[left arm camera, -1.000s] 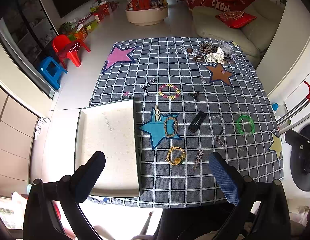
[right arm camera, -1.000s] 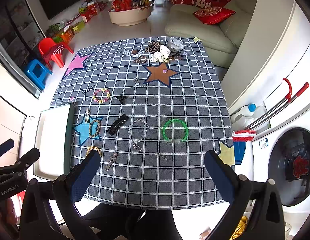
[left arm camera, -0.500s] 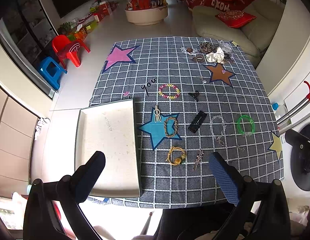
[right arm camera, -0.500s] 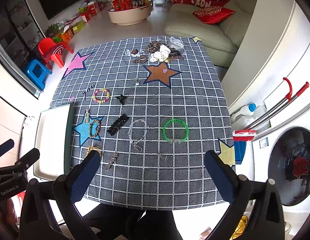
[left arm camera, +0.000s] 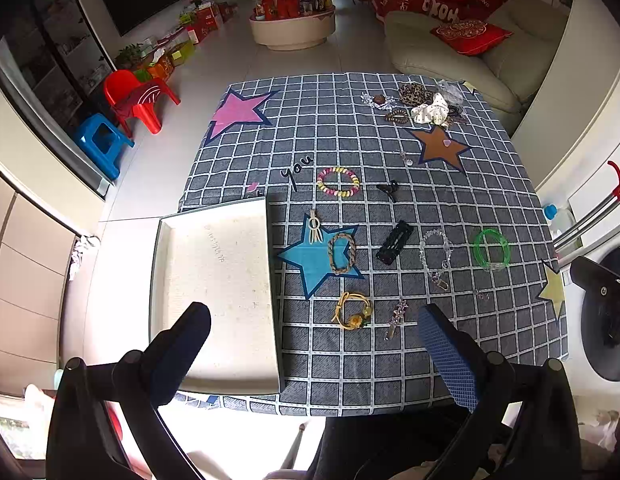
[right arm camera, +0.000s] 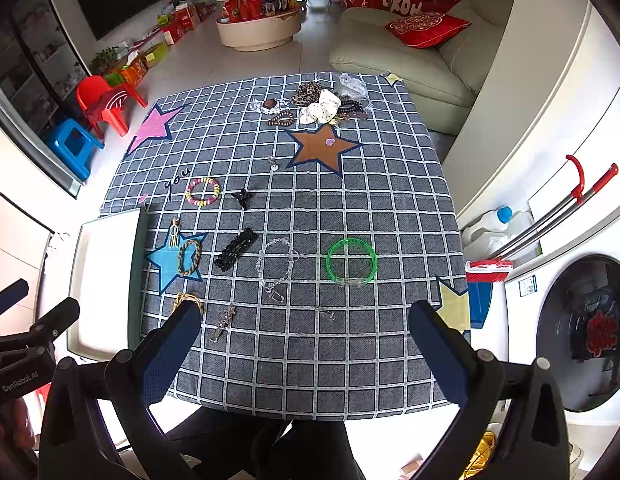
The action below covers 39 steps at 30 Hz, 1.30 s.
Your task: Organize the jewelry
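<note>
Tray: white tray (left arm camera: 214,272), lower left of left-wrist frame, nothing in it; prob. the drop spot, set at cloth edge for short reach
Jewelry, mid-frame: bead bracelet (left arm camera: 338,181); braided band (left arm camera: 342,252) on blue star (left arm camera: 310,258); black clip (left arm camera: 394,242); clear chain (left arm camera: 436,254); green bangle (right arm camera: 351,261); yellow cord piece (left arm camera: 352,311); all loose on checked cloth (left arm camera: 390,372), none in tray
Pile: scrunchies etc. (right arm camera: 322,106), upper centre, unsorted
L gripper (left arm camera: 314,332): jaws wide apart, holding nothing; high above tray edge
R gripper (right arm camera: 306,328): jaws wide apart, holding nothing; hangs over near cloth edge
Stage: judged not begun
</note>
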{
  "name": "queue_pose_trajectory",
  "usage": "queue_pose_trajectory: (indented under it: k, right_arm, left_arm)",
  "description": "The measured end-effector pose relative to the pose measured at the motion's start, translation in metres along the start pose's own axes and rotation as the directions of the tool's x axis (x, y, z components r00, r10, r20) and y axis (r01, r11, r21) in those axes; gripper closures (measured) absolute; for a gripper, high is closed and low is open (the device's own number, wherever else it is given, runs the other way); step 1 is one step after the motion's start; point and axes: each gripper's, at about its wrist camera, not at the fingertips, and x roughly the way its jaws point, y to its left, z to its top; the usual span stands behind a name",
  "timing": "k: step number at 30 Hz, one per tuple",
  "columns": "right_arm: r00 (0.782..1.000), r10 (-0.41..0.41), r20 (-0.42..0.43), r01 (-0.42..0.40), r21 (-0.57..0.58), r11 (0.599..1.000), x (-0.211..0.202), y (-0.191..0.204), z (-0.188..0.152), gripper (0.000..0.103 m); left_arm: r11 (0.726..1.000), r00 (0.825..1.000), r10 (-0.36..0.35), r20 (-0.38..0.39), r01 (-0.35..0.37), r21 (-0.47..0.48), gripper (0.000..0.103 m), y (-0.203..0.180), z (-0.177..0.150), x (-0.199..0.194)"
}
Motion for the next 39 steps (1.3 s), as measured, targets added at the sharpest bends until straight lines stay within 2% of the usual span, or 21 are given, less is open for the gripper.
queue_pose_trajectory:
  k: [8,14,23,27,31,39]
  right_arm:
    - [1.000,-0.002,-0.009,0.002,0.005,1.000,0.005,0.001,0.001,0.000]
    - [1.000,-0.005,-0.025,0.005,0.017,1.000,0.012,0.003,0.002,0.000]
    - [0.995,-0.004,-0.098,0.011,0.072,0.997,0.039,-0.001,-0.001,0.000]
    - [0.991,0.000,-0.133,0.015,0.112,0.994,0.055,-0.007,-0.004,0.000]
    - [0.988,-0.004,-0.153,0.024,0.126,0.992,0.071,-0.010,-0.008,0.000]
    - [0.980,0.018,-0.197,0.017,0.171,0.985,0.113,-0.038,-0.006,0.000]
  left_arm:
    - [1.000,1.000,-0.004,-0.005,0.004,0.004,0.000,0.003,-0.003,0.001]
    - [1.000,0.999,-0.011,-0.043,0.011,0.009,0.000,0.009,-0.003,0.018]
    - [0.997,0.993,-0.060,-0.105,0.064,0.032,0.000,0.015,0.002,0.058]
    - [0.996,0.988,-0.058,-0.142,0.068,0.064,0.000,0.010,0.004,0.082]
    - [0.992,0.980,-0.086,-0.179,0.101,0.072,0.000,0.004,0.003,0.108]
    - [0.986,0.971,-0.128,-0.204,0.146,0.080,0.000,-0.020,0.008,0.153]
